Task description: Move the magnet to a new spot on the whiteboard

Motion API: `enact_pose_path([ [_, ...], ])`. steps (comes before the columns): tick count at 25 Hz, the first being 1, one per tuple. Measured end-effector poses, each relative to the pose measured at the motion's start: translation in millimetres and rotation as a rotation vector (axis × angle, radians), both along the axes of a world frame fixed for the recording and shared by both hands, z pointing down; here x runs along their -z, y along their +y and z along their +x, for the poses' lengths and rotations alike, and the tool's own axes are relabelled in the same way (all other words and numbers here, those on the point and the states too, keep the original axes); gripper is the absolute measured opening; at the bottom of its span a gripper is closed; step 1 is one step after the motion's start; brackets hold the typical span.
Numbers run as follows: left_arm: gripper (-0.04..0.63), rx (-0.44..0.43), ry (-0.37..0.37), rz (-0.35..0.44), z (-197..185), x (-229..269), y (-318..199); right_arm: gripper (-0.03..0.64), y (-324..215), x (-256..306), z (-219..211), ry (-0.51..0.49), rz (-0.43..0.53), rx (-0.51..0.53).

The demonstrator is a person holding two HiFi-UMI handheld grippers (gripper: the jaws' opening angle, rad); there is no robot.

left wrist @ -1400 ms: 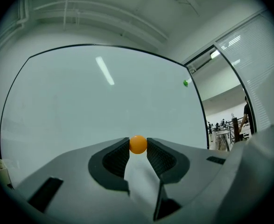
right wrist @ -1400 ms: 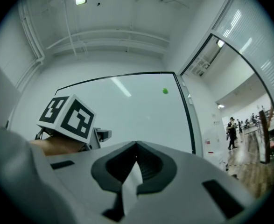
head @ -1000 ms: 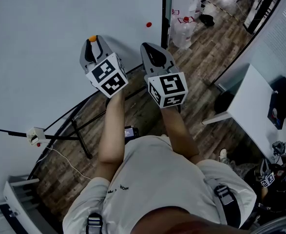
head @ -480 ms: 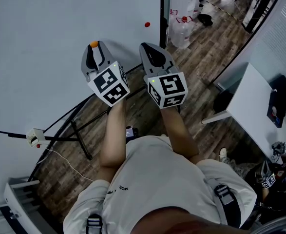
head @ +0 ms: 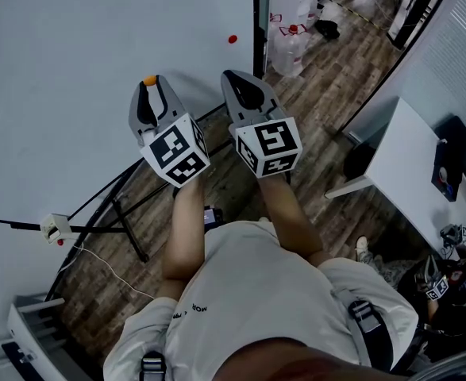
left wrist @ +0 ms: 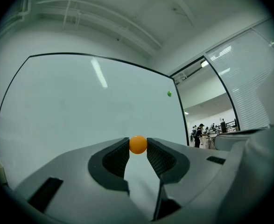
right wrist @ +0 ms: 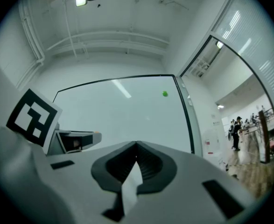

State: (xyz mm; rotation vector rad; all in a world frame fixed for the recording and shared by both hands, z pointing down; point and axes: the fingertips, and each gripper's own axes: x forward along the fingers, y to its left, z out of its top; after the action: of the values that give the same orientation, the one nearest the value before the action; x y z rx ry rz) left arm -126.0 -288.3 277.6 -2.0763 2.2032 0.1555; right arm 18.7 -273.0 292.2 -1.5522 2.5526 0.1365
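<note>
A small orange round magnet [head: 149, 80] [left wrist: 137, 144] is pinched between the tips of my left gripper [head: 149, 83] [left wrist: 137, 146], which is shut on it. It is held in front of the whiteboard [head: 66, 62] [left wrist: 76, 106]; I cannot tell whether it touches the board. My right gripper [head: 233, 78] [right wrist: 136, 146] is beside the left one, shut with nothing in it, near the board's right edge. A second small magnet [head: 233, 39] [left wrist: 168, 94] [right wrist: 165, 93] sticks near the board's upper right; it looks red in the head view and green in the gripper views.
The whiteboard's black stand legs [head: 125, 228] stand on the wood floor below my arms, with a white power strip [head: 54, 227] and cable at the left. A white table [head: 403, 165] is at the right. Plastic bags [head: 290, 42] lie beyond the board's edge.
The left gripper with the orange magnet has shifted a little lower in the head view, away from the second magnet. The right gripper has stayed beside it.
</note>
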Motion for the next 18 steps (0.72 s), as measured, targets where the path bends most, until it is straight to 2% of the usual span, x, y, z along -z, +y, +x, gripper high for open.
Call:
enact_pose_path([
  [18,0.114,-0.060,-0.014,0.019,19.9,-2.1,32.1,0.014,17.3,1.6,5.5,0.004,0.003,-0.018],
])
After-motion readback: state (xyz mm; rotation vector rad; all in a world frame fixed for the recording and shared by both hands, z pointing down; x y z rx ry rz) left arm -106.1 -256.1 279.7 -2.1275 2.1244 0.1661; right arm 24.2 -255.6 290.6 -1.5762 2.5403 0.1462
